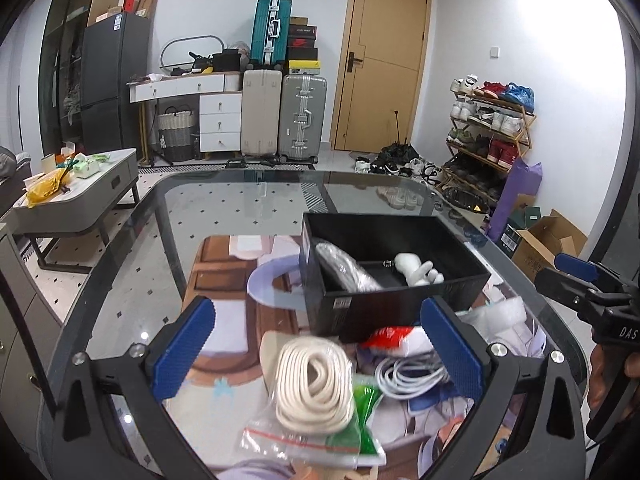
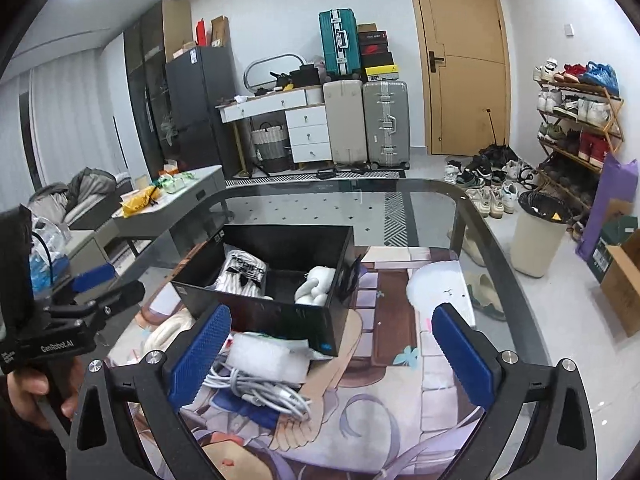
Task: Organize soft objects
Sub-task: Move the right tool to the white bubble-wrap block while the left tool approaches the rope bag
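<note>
Jaws on both the left gripper (image 1: pixel 320 354) and right gripper (image 2: pixel 330 354) are standing wide apart, holding nothing, while the rope coil (image 1: pixel 314 386) and cable (image 2: pixel 256 388) are lying on the glass worktop (image 1: pixel 240 208) just before the black box (image 2: pixel 280 280), which is holding socks (image 2: pixel 244 276) and a white toy (image 2: pixel 316 286)

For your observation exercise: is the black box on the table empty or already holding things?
Holding things: the open black box contains a bagged white bundle and a white plush toy.
</note>
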